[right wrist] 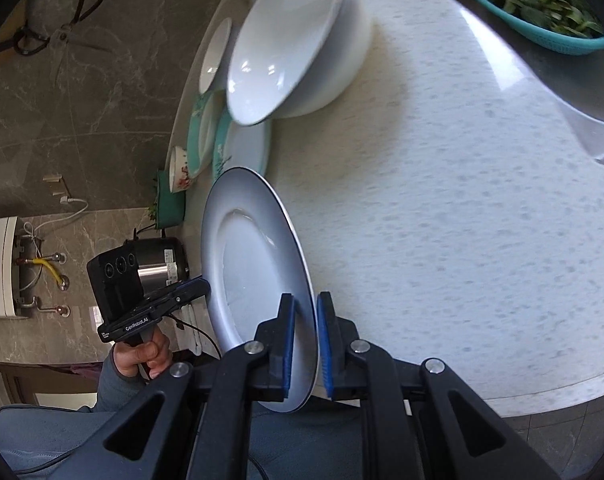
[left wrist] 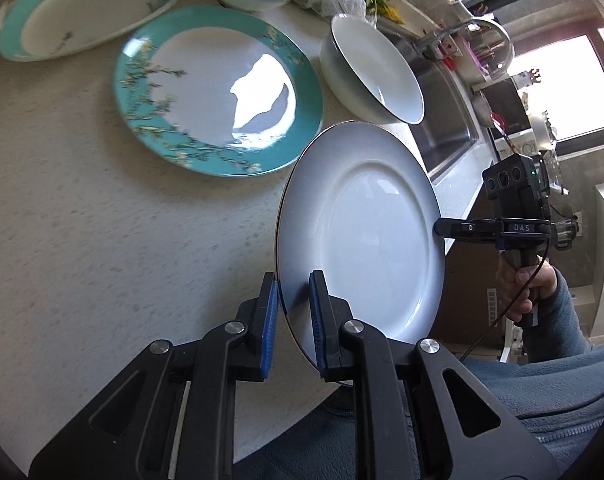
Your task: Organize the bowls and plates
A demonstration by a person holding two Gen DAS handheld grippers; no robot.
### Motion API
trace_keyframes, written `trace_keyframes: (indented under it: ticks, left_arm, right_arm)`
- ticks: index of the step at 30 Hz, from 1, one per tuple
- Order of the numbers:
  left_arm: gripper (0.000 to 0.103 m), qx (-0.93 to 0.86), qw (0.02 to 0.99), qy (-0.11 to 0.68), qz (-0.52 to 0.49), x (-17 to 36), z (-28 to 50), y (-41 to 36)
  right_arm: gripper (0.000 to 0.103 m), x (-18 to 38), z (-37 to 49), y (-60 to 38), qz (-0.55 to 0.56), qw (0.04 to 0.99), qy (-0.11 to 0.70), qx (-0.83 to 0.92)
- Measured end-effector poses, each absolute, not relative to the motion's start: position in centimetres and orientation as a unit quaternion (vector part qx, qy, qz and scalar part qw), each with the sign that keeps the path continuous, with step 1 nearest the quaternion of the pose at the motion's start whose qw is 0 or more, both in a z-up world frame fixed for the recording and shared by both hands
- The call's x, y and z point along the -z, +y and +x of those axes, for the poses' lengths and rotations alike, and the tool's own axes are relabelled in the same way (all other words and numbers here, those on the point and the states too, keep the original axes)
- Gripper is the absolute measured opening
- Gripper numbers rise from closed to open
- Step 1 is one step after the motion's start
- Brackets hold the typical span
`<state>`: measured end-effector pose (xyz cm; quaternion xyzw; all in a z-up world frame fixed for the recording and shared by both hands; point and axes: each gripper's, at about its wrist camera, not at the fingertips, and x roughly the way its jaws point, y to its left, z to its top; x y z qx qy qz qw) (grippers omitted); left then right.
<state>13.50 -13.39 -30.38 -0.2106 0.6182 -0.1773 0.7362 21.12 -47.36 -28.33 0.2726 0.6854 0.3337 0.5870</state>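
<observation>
I have the white plate point(left wrist: 366, 236) lifted above the speckled countertop point(left wrist: 81, 208), my left gripper point(left wrist: 293, 320) clamped on one rim and my right gripper point(right wrist: 305, 344) clamped on the opposite rim; teal floral plates point(left wrist: 217, 92) and white bowls point(left wrist: 372, 68) lie beyond
</observation>
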Motion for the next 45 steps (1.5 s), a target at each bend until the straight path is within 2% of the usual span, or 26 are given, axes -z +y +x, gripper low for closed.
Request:
trace_keyframes:
  ticks: [9,24,34,45]
  left_arm:
    - [0.014,0.129,0.748,0.606,-0.239,29.3,8.3,-4.4]
    - [0.016,0.071,0.738,0.620,-0.257,34.5,3.0,9.5]
    - [0.017,0.077,0.734,0.627,-0.250,35.9,2.3,12.6]
    - [0.020,0.067,0.752,0.623,-0.203,34.9,3.8,10.2]
  right_arm:
    - [0.014,27.1,20.1,-38.3,0.239,0.566,0.694,-0.376]
    - [0.014,31.8,17.8,-26.6,0.195,0.540,0.730,-0.371]
    - [0.016,32.7,16.8,-24.6,0.171,0.553,0.738,-0.346]
    - [0.019,31.4,15.8,-22.9,0.105,0.598,0.725,-0.326]
